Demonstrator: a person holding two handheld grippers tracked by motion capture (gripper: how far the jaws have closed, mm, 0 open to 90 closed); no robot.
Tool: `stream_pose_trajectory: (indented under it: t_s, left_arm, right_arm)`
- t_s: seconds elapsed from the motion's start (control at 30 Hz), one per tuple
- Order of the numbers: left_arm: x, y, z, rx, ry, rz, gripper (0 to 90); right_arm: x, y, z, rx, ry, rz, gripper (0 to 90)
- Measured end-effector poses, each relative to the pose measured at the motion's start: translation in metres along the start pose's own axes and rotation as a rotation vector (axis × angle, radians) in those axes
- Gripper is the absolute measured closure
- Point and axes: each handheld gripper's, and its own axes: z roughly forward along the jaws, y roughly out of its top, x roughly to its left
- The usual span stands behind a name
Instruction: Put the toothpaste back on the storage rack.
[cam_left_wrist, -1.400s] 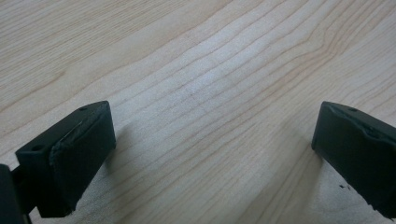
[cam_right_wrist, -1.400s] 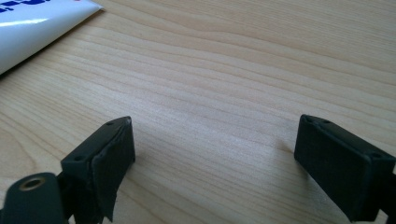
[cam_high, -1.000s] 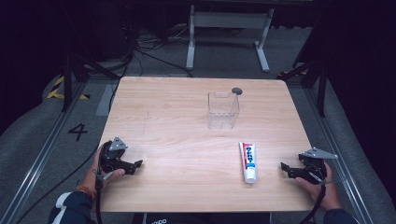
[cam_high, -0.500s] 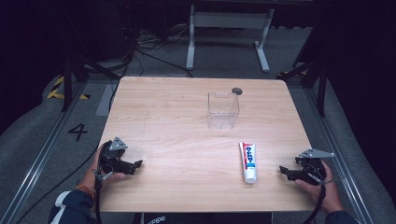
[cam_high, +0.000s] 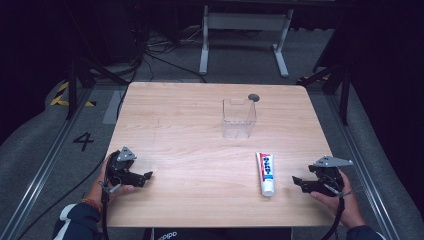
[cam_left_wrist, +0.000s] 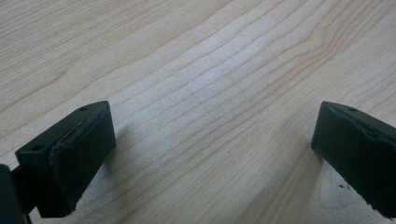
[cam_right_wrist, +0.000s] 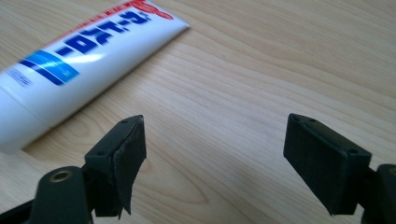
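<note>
A white toothpaste tube with blue and red print lies flat on the wooden table, cap toward the front edge. My right gripper rests just right of the tube, open, jaws pointing left at it. In the right gripper view the tube lies at the upper left, apart from the empty jaws of the gripper. My left gripper sits near the front left corner, open with nothing in it; in the left gripper view bare wood lies between the jaws of the left gripper.
A clear plastic box stands upright at the table's middle back, with a small dark disc just behind it. A metal stand and cables lie on the floor beyond the table.
My right gripper has slid left toward the toothpaste tube. The left gripper has stayed in place.
</note>
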Motion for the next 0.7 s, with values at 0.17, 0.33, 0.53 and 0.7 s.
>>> stream_pose_trajectory:
  t_s: [0.17, 0.33, 0.53, 0.7]
  left_arm:
    - [0.001, 0.000, 0.000, -0.006, 0.007, 0.016, 0.1]
    - [0.001, 0.000, 0.000, -0.006, 0.006, 0.013, 0.1]
    - [0.001, 0.000, 0.000, -0.005, 0.006, 0.013, 0.1]
    - [0.001, 0.000, 0.000, -0.005, 0.005, 0.013, 0.1]
  right_arm:
    - [0.012, 0.013, -0.001, -0.002, 0.012, -0.036, 21.8]
    - [0.025, 0.026, 0.003, -0.002, 0.034, -0.066, 21.7]
    - [0.041, 0.037, 0.010, 0.009, 0.065, -0.101, 21.5]
    - [0.052, 0.047, 0.017, 0.013, 0.085, -0.113, 21.7]
